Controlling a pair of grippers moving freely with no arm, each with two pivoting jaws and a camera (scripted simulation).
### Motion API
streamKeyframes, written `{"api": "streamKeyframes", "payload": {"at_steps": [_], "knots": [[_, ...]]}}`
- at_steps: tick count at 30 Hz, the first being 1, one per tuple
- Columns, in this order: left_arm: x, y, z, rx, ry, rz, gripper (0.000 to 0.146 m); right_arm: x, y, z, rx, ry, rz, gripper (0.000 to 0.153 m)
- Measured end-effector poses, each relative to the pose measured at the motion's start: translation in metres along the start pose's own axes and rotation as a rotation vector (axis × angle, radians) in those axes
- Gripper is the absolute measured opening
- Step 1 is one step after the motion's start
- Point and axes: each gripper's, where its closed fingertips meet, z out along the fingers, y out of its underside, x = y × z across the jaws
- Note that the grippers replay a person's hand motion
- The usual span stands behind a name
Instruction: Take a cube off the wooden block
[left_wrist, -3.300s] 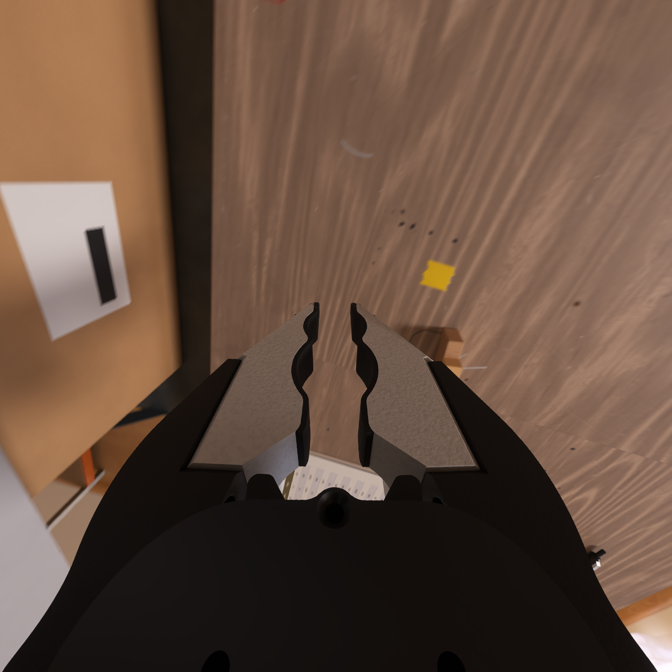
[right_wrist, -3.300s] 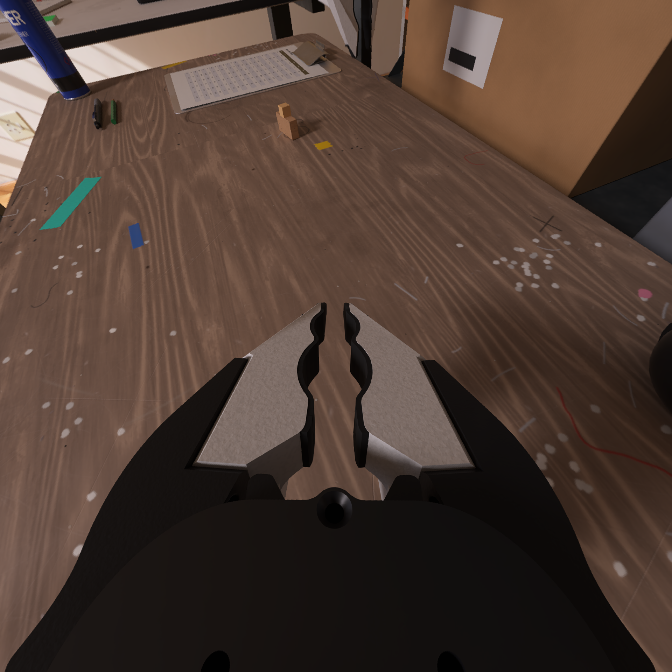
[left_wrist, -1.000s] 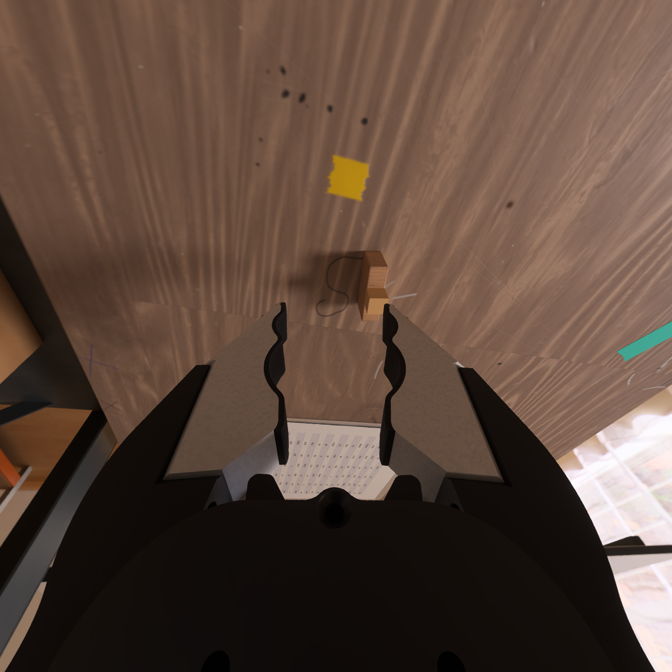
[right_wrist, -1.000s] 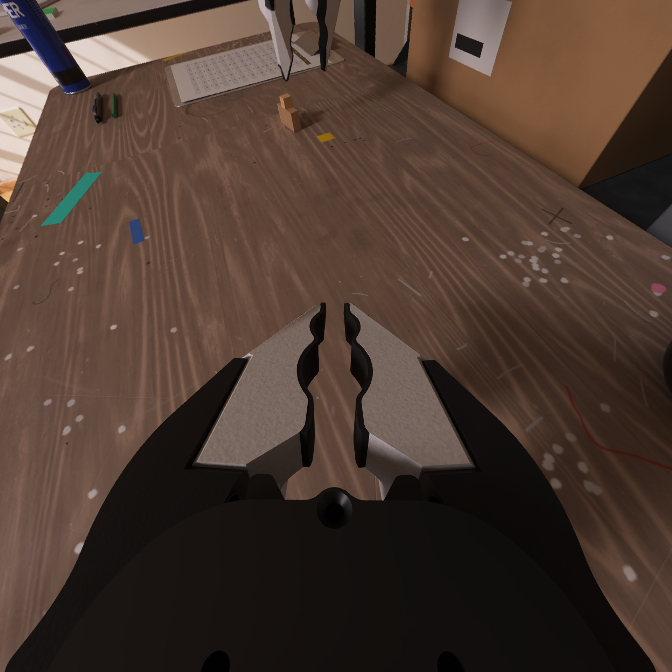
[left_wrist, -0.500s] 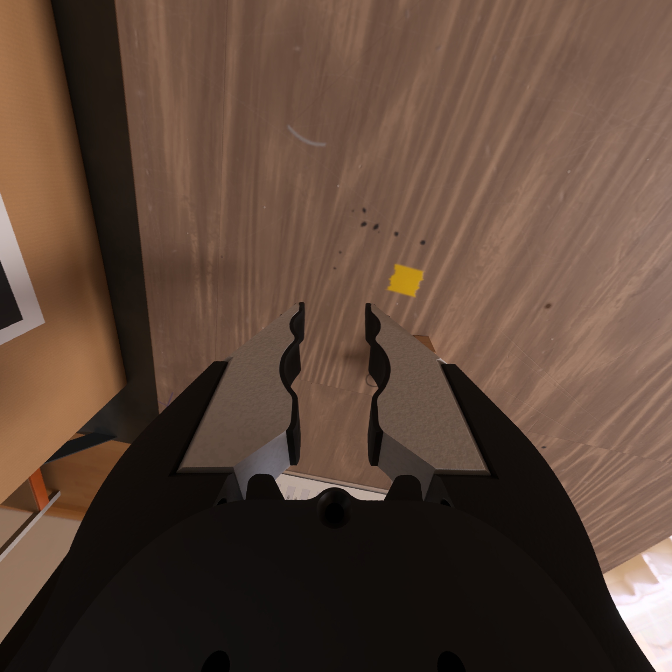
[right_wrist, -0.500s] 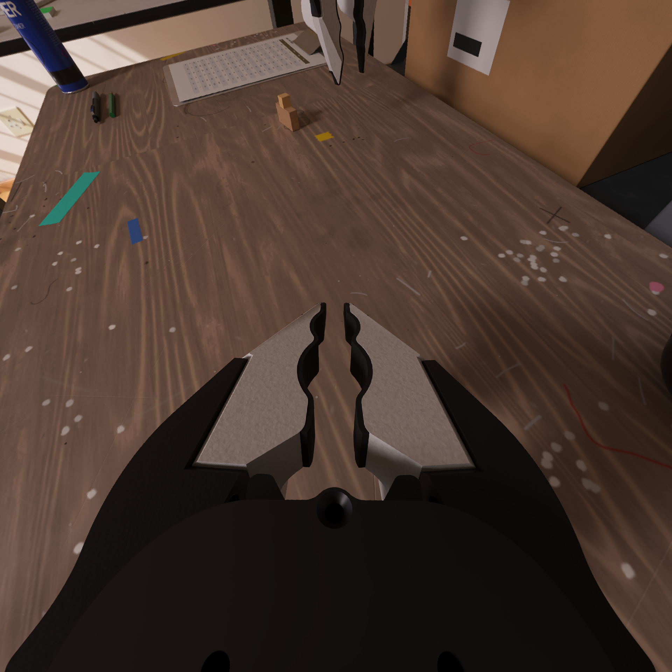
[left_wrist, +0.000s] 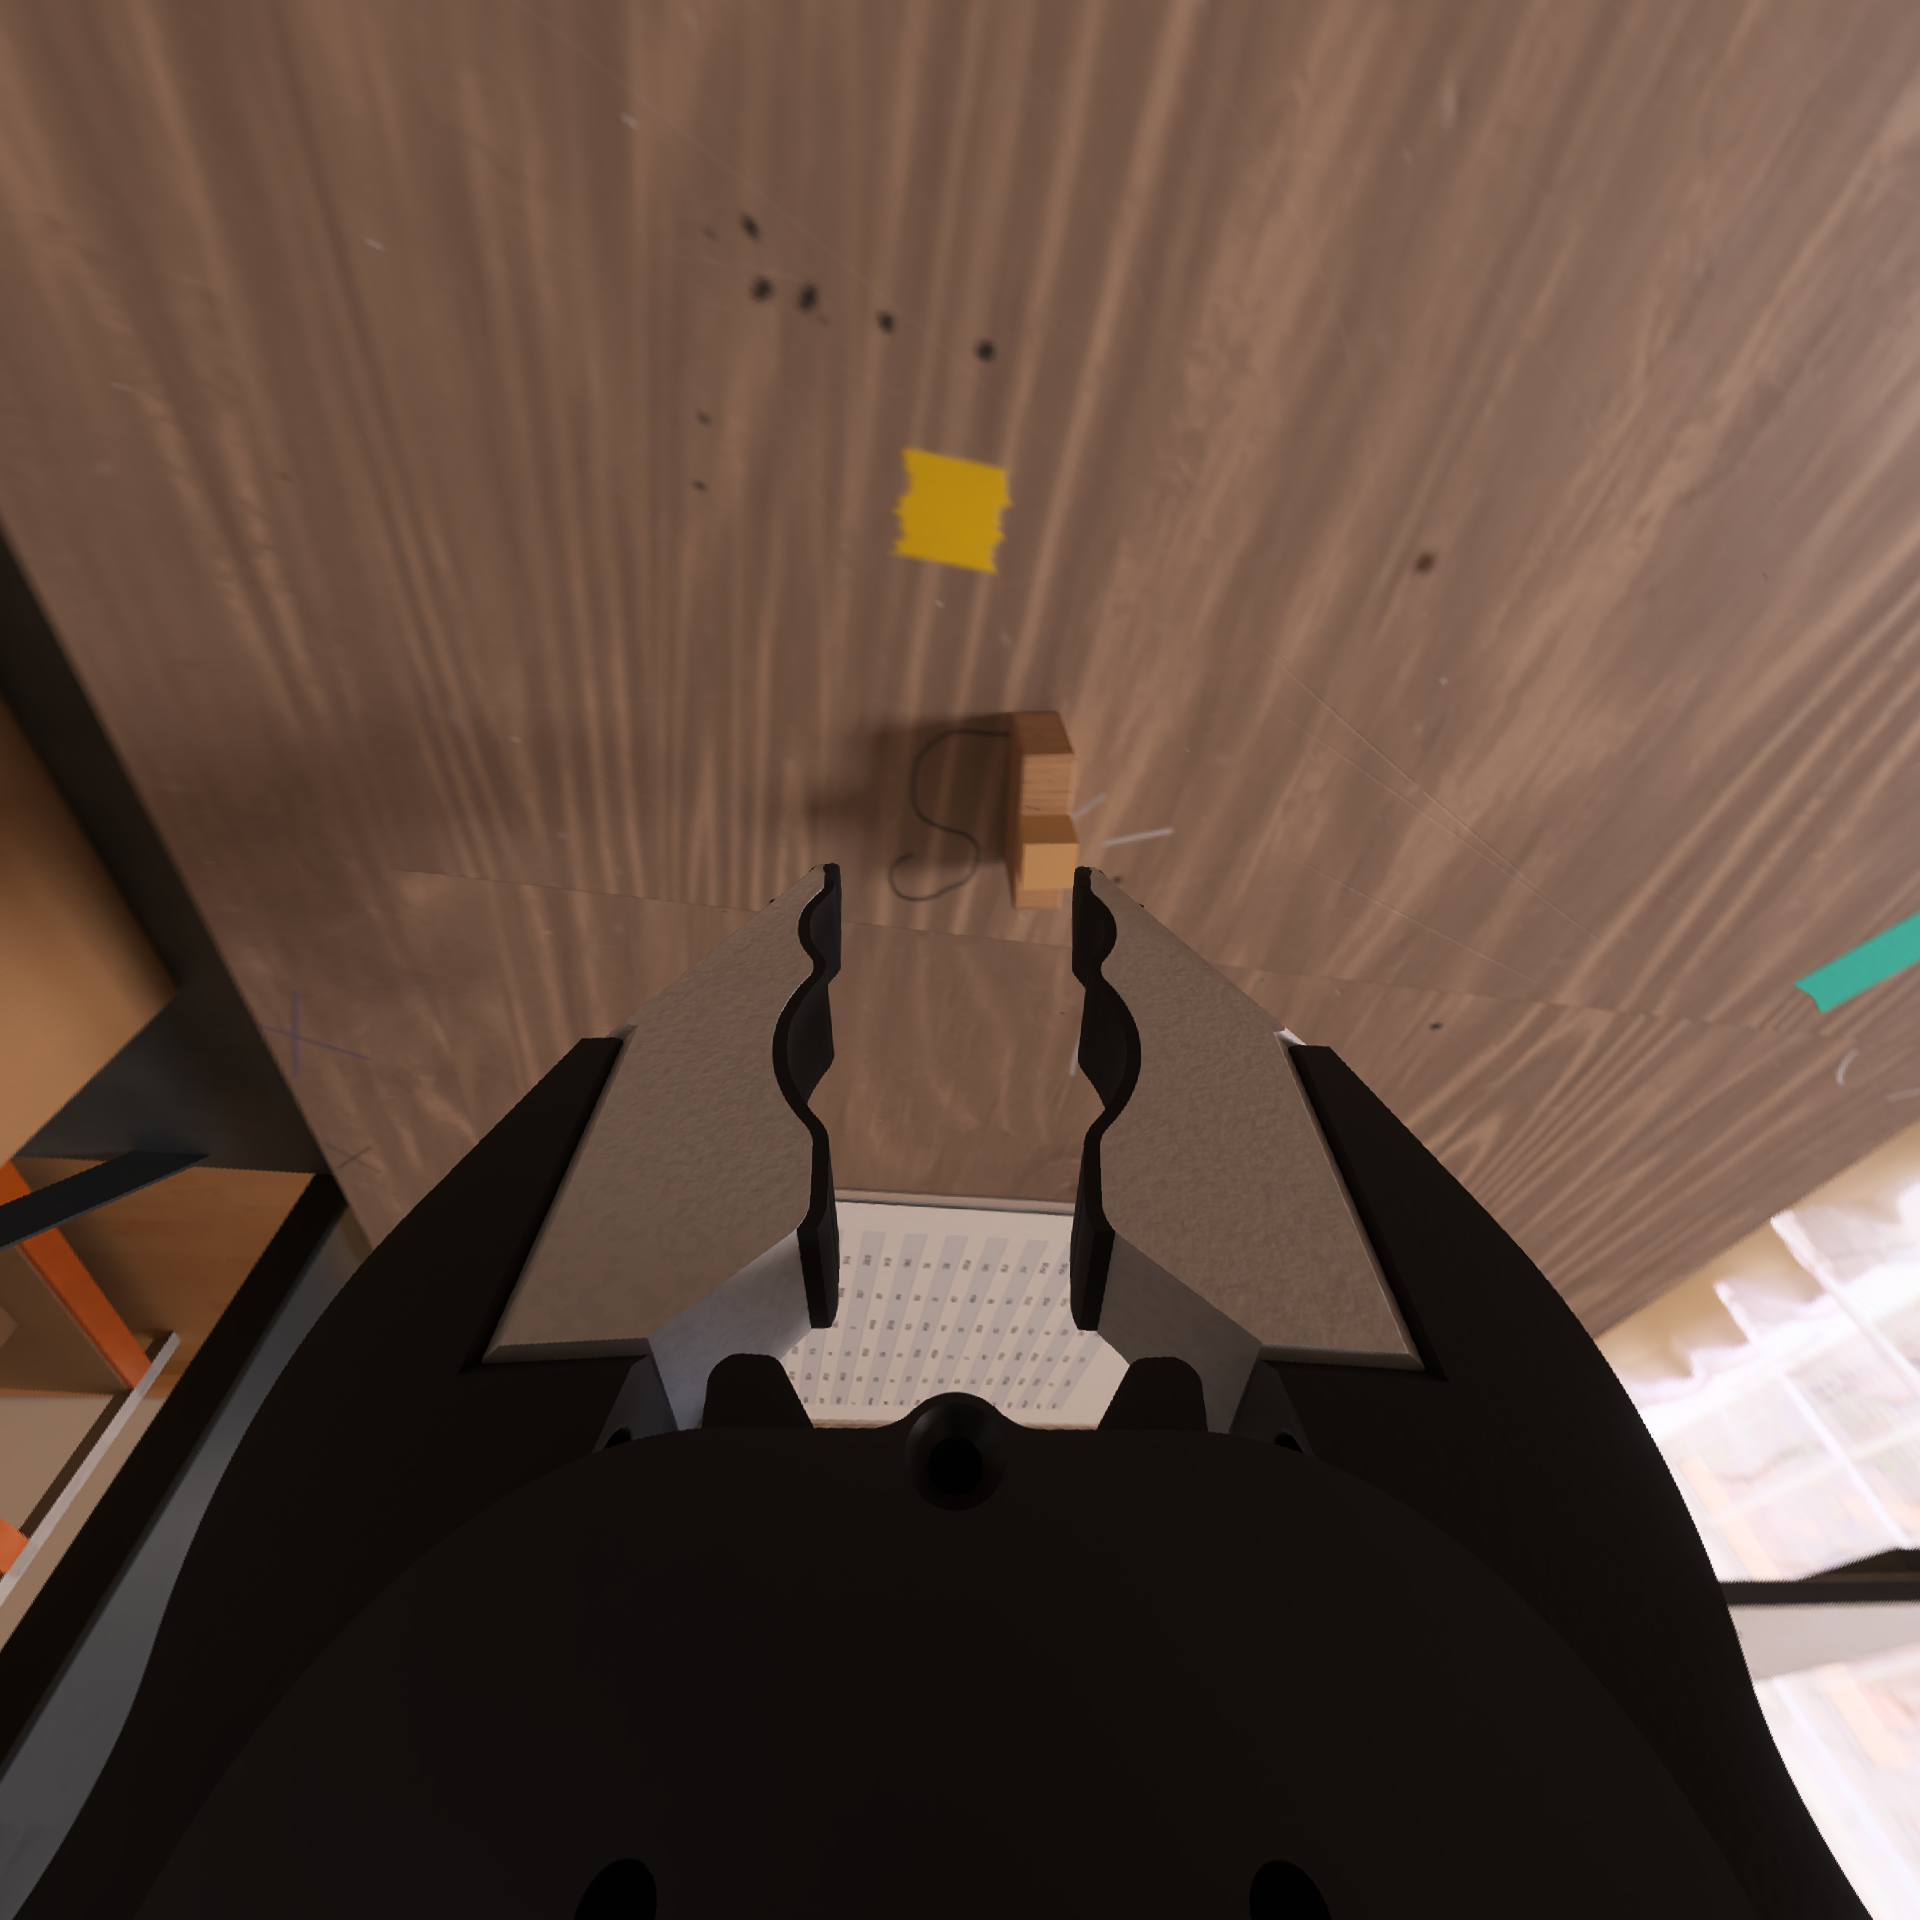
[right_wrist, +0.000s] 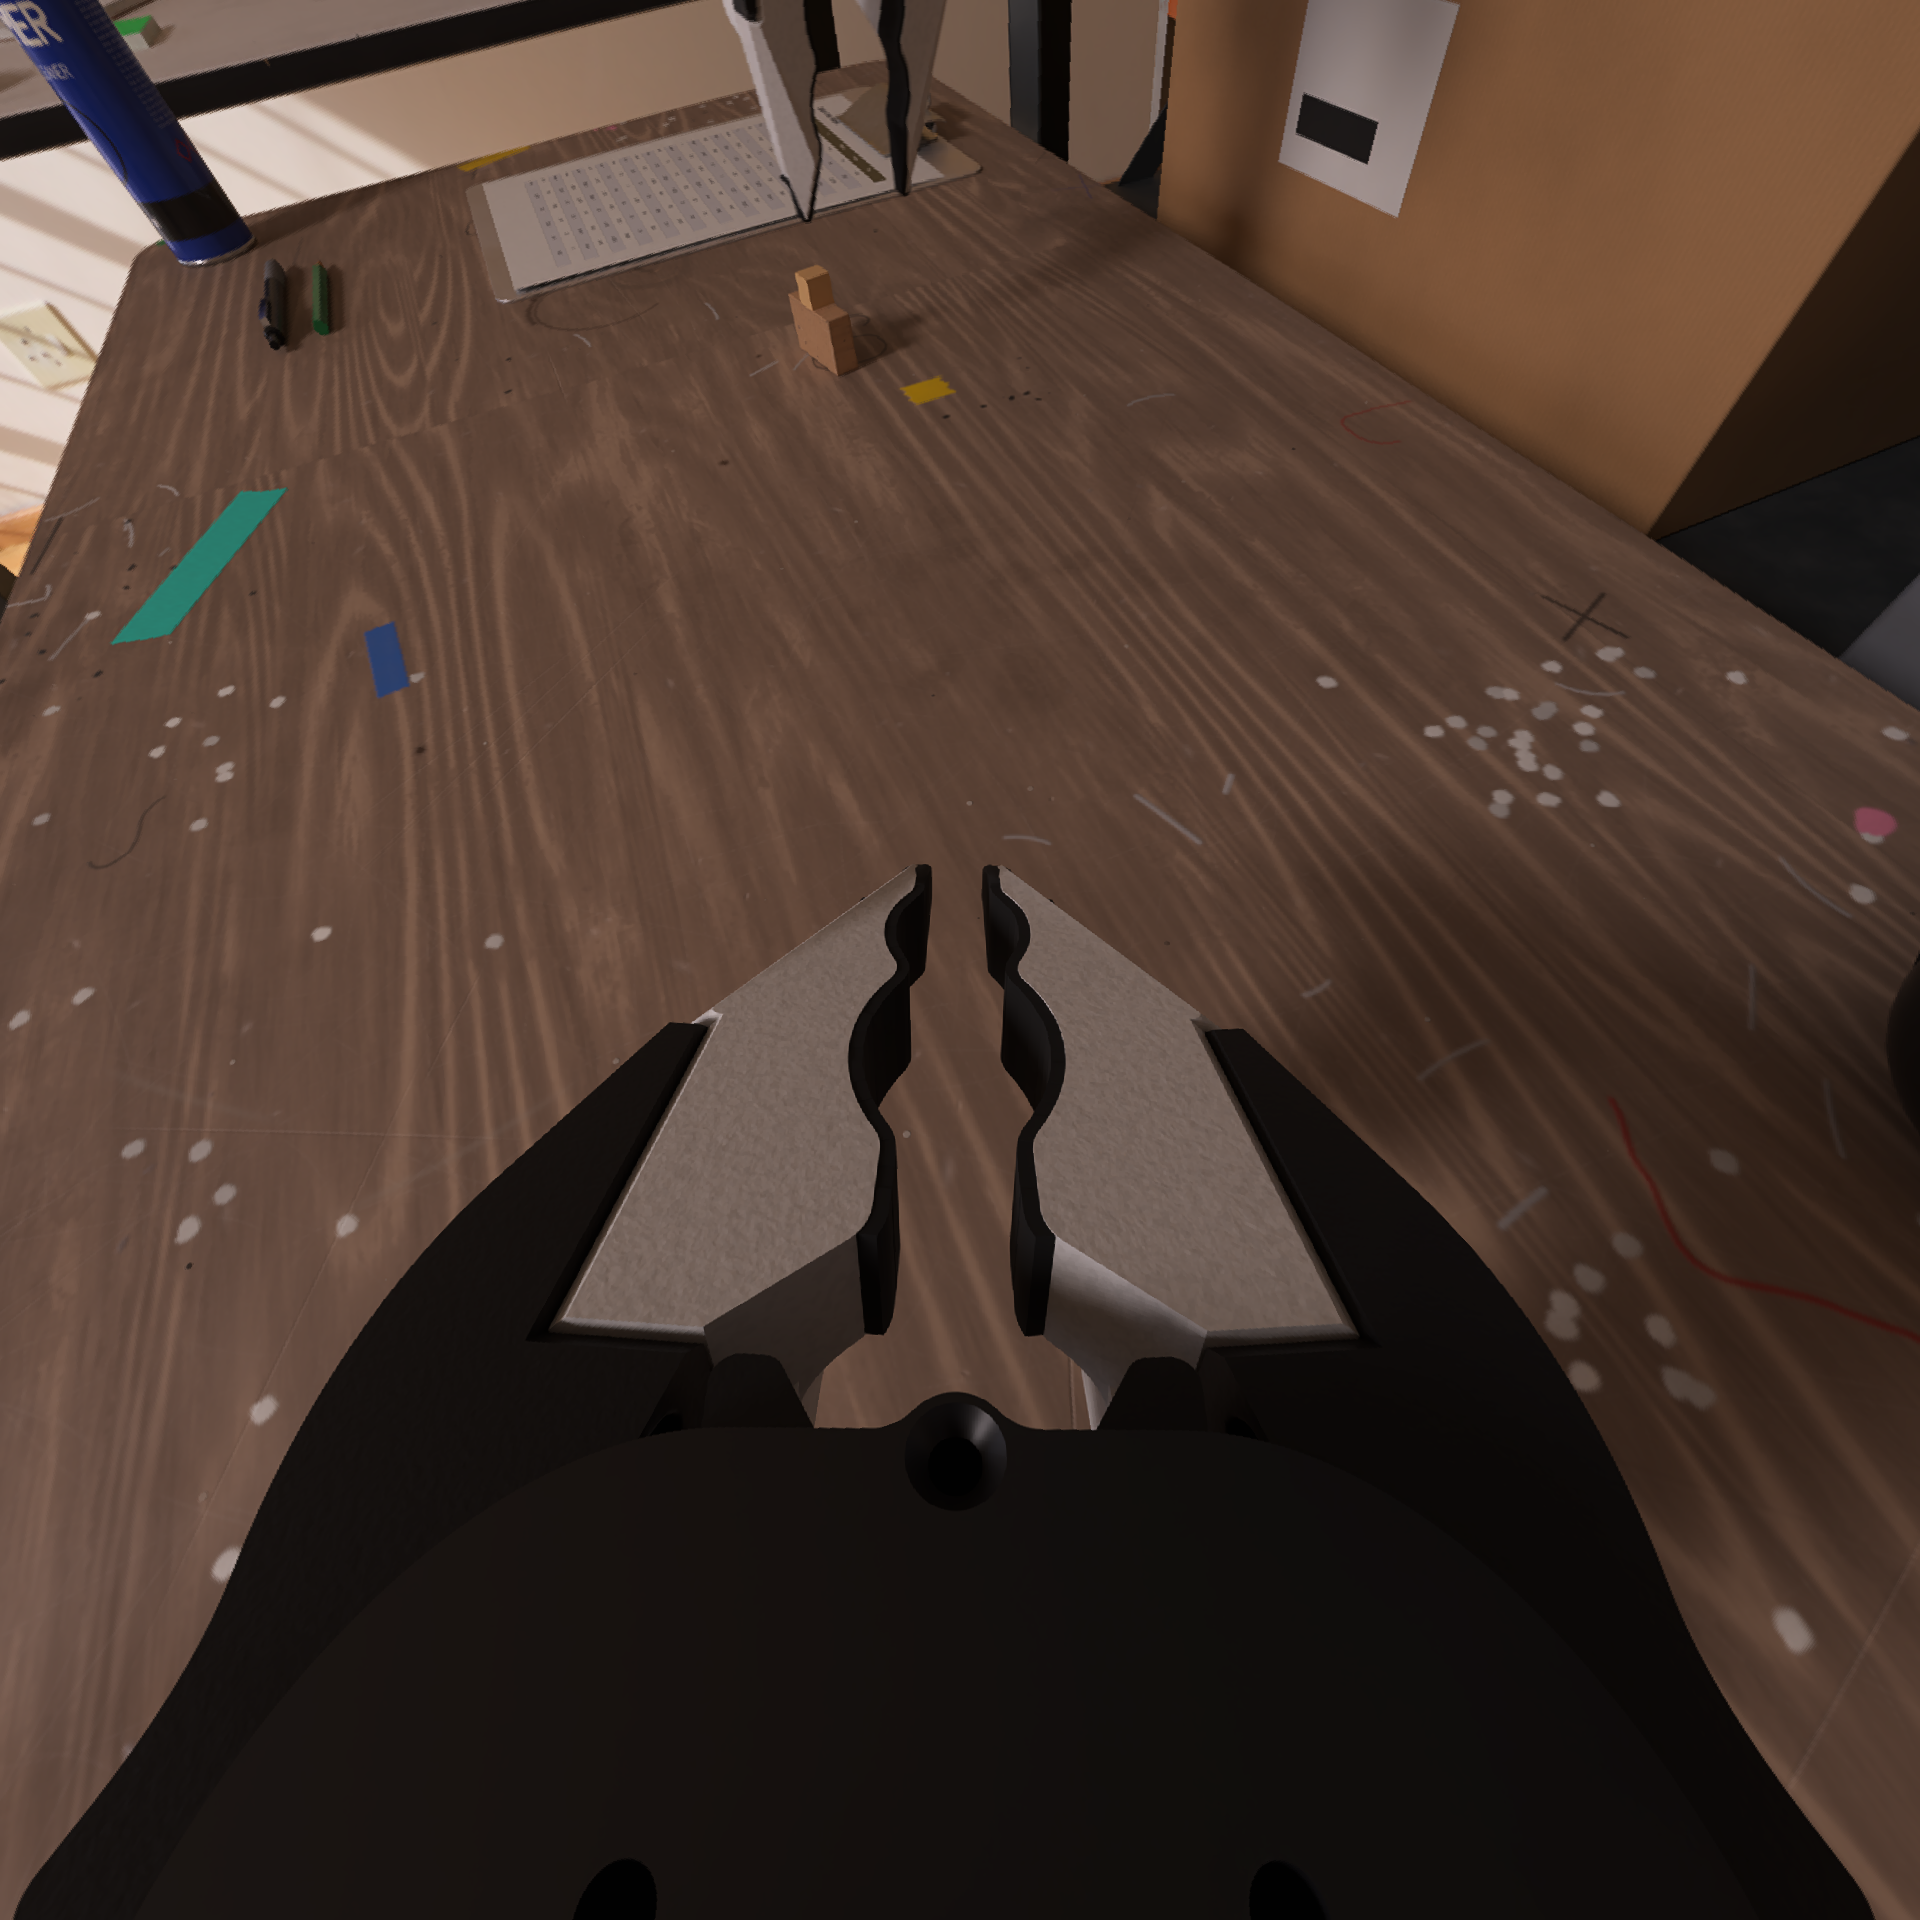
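Observation:
A small wooden cube (right_wrist: 812, 283) stands on top of a taller wooden block (right_wrist: 828, 341) at the far middle of the brown table (right_wrist: 935, 623). My left gripper (right_wrist: 852, 203) hangs above and just behind them, fingers pointing down, open and empty. In the left wrist view the left gripper (left_wrist: 954, 883) looks down on the block (left_wrist: 1042, 779). The cube (left_wrist: 1046, 878) shows right beside the inner edge of the right fingertip (left_wrist: 1086, 904), not centred in the gap. My right gripper (right_wrist: 956, 878) is shut and empty, low over the near middle of the table, far from the block.
A white gridded sheet (right_wrist: 644, 203) lies behind the block and shows between the left fingers (left_wrist: 935, 1299). Yellow tape (left_wrist: 951, 509) lies just in front of the block. A blue can (right_wrist: 135, 135) and two markers (right_wrist: 296, 296) stand far left. A cardboard box (right_wrist: 1558, 291) borders the right edge.
In the last half second my left gripper swung from the box side back over the block and opened wider. The cube and block have not moved. My right gripper has stayed still.

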Motion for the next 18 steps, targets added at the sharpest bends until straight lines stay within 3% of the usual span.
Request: {"api": "streamKeyframes", "payload": {"at_steps": [7,18], "knots": [[0.018,0.017,0.012,-0.087,0.055,0.004,0.043,0.0,-0.001,-0.001,0.002,0.002,-0.002,0.009],[0.027,0.026,0.036,-0.166,0.095,-0.011,0.028,-0.001,-0.003,-0.002,0.008,0.006,-0.011,0.009]]}}
